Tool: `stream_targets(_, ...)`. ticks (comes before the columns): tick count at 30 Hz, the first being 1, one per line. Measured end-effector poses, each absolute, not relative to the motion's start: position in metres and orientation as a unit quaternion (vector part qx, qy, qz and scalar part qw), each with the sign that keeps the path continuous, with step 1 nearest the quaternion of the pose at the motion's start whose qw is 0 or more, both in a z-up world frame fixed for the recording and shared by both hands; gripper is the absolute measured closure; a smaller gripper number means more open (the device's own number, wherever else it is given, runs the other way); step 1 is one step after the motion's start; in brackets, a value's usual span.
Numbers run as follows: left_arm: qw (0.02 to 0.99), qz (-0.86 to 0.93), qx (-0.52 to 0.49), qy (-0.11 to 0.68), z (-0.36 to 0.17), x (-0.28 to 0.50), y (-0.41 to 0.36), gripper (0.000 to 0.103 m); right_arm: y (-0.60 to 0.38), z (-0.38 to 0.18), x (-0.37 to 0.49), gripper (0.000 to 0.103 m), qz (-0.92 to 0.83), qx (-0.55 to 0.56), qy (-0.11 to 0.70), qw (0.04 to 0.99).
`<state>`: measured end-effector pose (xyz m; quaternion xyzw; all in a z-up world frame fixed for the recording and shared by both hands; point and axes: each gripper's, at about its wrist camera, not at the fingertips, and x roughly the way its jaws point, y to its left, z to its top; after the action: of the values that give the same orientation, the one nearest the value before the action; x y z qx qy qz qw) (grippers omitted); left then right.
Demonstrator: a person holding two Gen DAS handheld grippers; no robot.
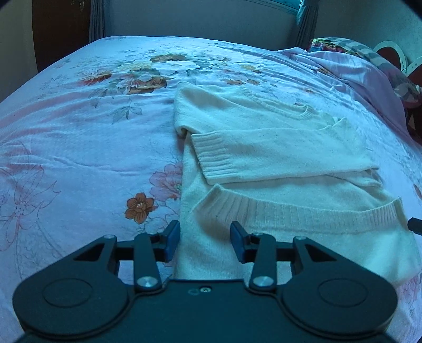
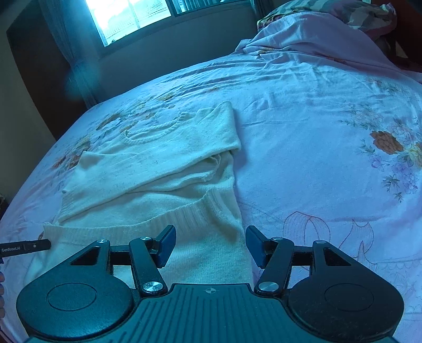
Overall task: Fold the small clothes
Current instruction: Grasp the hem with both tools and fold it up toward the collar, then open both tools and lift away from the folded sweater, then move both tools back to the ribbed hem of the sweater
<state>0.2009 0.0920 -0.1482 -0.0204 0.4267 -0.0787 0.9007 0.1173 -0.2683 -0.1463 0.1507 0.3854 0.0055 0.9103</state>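
Note:
A cream knit sweater (image 1: 277, 147) lies on the floral bedsheet (image 1: 79, 132), its sleeves folded across the body and the ribbed hem turned up over the lower part. My left gripper (image 1: 205, 241) is open, low over the sweater's near left edge, holding nothing. In the right wrist view the same sweater (image 2: 158, 168) lies left of centre. My right gripper (image 2: 210, 245) is open over the sweater's near right edge, holding nothing. The tip of the right gripper (image 1: 415, 224) shows at the right edge of the left wrist view; the tip of the left gripper (image 2: 26, 248) shows at the left of the right wrist view.
A crumpled pink quilt (image 1: 356, 68) and patterned pillow (image 1: 390, 63) lie at the bed's head, also seen in the right wrist view as the quilt (image 2: 316, 34). A window (image 2: 132, 15) and curtain (image 2: 66, 39) stand beyond the bed's far side.

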Motion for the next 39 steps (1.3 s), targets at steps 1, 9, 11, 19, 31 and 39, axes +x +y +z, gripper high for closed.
stream_targets(1, 0.900, -0.075, -0.018, 0.430, -0.150, 0.201, 0.090, 0.064, -0.265, -0.145, 0.116, 0.044, 0.007, 0.145, 0.384, 0.912)
stream_targets(9, 0.900, -0.065, 0.003, 0.430, -0.155, 0.199, 0.084, 0.063, -0.204, -0.180, 0.118, 0.044, 0.035, -0.028, 0.429, 0.902)
stream_targets(11, 0.900, -0.066, 0.003, 0.431, -0.153, 0.199, 0.085, 0.063, -0.200, -0.183, 0.116, 0.044, 0.036, -0.046, 0.427, 0.902)
stream_targets(19, 0.912, -0.080, 0.045, 0.399, -0.146, 0.194, 0.082, 0.064, -0.227, -0.156, 0.120, 0.044, 0.030, 0.021, 0.404, 0.914)
stream_targets(31, 0.908, -0.115, 0.060, 0.399, -0.150, 0.211, 0.084, 0.075, -0.253, -0.159, 0.158, 0.085, 0.045, 0.046, 0.414, 0.908)
stream_targets(39, 0.906, -0.119, 0.081, 0.398, -0.155, 0.219, 0.082, 0.070, -0.267, -0.170, 0.171, 0.088, 0.069, 0.074, 0.429, 0.898)
